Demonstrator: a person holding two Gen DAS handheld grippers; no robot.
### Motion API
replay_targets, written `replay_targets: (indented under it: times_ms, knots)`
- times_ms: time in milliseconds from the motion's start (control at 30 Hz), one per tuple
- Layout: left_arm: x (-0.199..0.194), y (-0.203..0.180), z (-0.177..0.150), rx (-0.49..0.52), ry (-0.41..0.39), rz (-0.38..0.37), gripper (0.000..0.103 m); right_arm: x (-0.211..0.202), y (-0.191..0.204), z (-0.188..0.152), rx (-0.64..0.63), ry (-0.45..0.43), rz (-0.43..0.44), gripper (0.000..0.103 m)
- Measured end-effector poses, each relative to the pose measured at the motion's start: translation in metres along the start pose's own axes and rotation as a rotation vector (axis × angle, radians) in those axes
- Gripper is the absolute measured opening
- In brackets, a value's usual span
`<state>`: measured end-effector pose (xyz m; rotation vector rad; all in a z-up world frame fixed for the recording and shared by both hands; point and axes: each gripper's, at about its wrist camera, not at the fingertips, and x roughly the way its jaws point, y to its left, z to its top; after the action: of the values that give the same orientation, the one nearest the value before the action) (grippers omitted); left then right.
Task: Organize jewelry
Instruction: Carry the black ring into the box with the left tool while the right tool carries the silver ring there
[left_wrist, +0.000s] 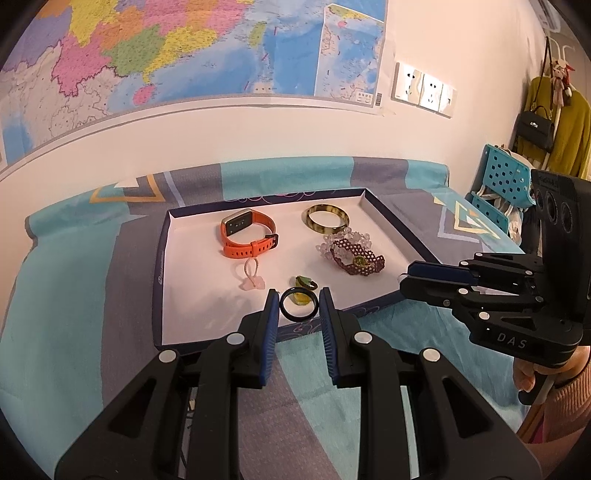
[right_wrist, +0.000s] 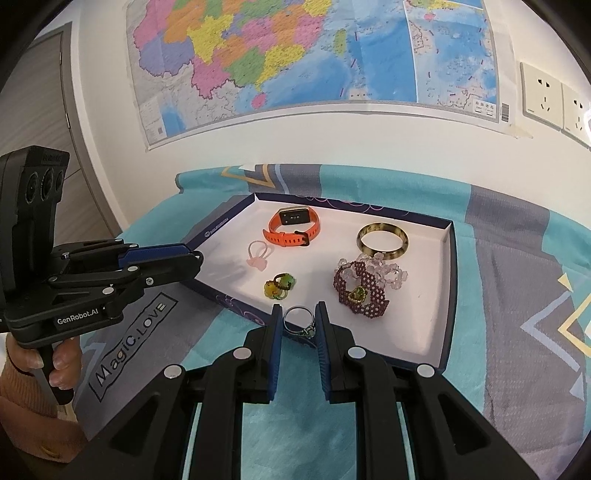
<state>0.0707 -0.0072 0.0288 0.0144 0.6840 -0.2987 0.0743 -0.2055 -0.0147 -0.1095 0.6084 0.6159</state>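
My left gripper (left_wrist: 299, 298) is shut on a black ring (left_wrist: 297, 319), held over the front edge of the white-lined tray (left_wrist: 192, 288). My right gripper (right_wrist: 298, 309) is shut on a silver ring with a green stone (right_wrist: 307, 332), just above the tray's (right_wrist: 424, 306) near rim. In the tray lie an orange watch (left_wrist: 249, 236), a tortoiseshell bangle (left_wrist: 327, 220), a maroon beaded bracelet (left_wrist: 352, 254), a pink hair tie (left_wrist: 253, 277) and green-yellow bead rings (left_wrist: 305, 283). Each view shows the other gripper from the side: the right one (left_wrist: 404, 277) and the left one (right_wrist: 197, 258).
The tray sits on a teal and grey patterned cloth (left_wrist: 74, 266) against a white wall with a map (left_wrist: 184, 48). A blue perforated chair (left_wrist: 506, 177) and hanging clothes stand at the right. A hand (right_wrist: 55, 362) grips the left handle.
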Motion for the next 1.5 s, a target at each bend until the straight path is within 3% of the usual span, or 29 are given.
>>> replay_targets:
  times_ms: [1500]
  knots:
    - [0.020, 0.001, 0.016, 0.008, -0.003, 0.014, 0.023, 0.020, -0.007, 0.015, -0.009, 0.005, -0.016, 0.016]
